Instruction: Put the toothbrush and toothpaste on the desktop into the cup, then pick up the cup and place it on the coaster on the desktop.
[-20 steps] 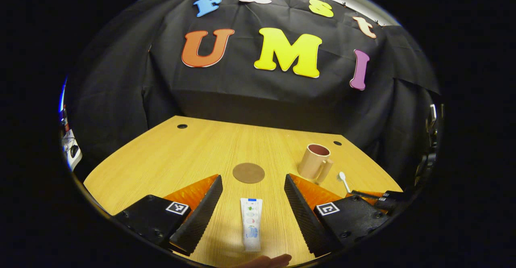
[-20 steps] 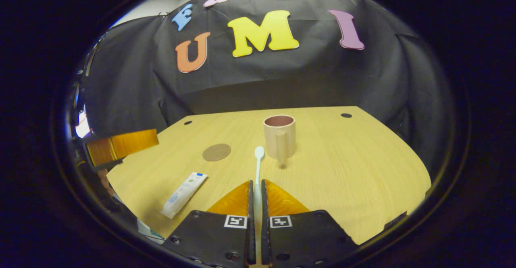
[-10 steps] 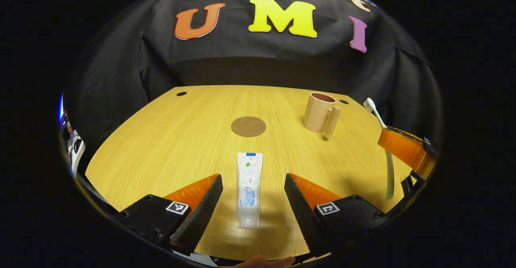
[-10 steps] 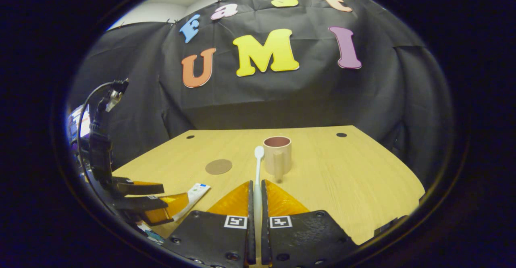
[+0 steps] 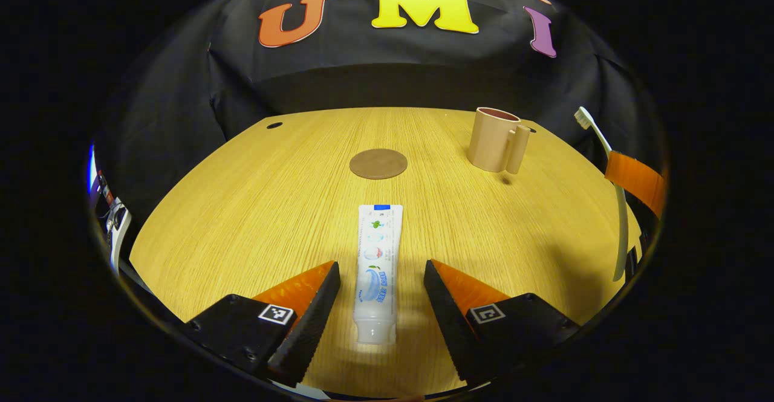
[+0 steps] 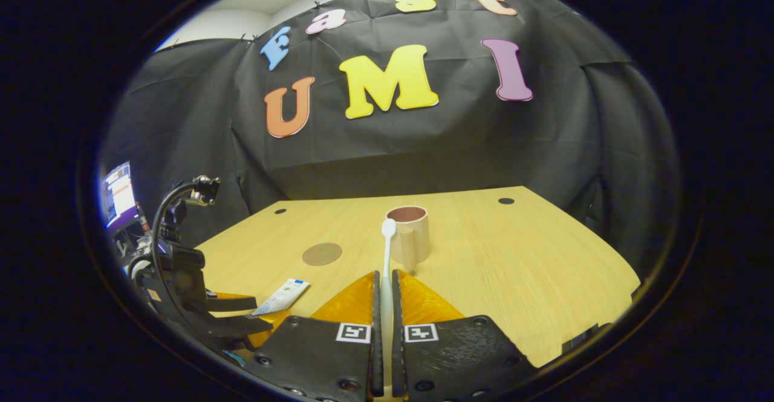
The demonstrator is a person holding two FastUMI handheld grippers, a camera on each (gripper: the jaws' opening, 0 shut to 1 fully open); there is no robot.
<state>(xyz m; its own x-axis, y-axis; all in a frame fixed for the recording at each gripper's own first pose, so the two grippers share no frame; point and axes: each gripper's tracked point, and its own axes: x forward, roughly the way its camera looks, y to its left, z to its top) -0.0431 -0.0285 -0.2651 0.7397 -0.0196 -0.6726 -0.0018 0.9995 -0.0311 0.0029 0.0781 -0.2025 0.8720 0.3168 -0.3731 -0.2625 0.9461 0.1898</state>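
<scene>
My left gripper (image 5: 378,296) hangs with its 2 fingers spread wide, and the toothpaste (image 5: 377,269) lies flat on the desktop (image 5: 242,208) in the gap between them, touching neither. Its long axis runs straight along my fingers: the cap end sits back near the finger roots, and the flat crimped end with a blue strip points ahead toward the coaster (image 5: 378,164). The tube is white with small coloured pictures and a blue printed mark, but the writing is too small for me to read. The coaster is a flat brown disc ahead of my fingertips, and the beige cup (image 5: 496,139) stands upright off to the right of it, handle turned toward me. My right gripper (image 6: 383,305) is clamped on the toothbrush (image 6: 387,257), both fingers pressing its white handle; it runs forward out of the fingers, bristle head farthest away, just left of the cup in the right gripper view. The cup's inside looks dark reddish.
</scene>
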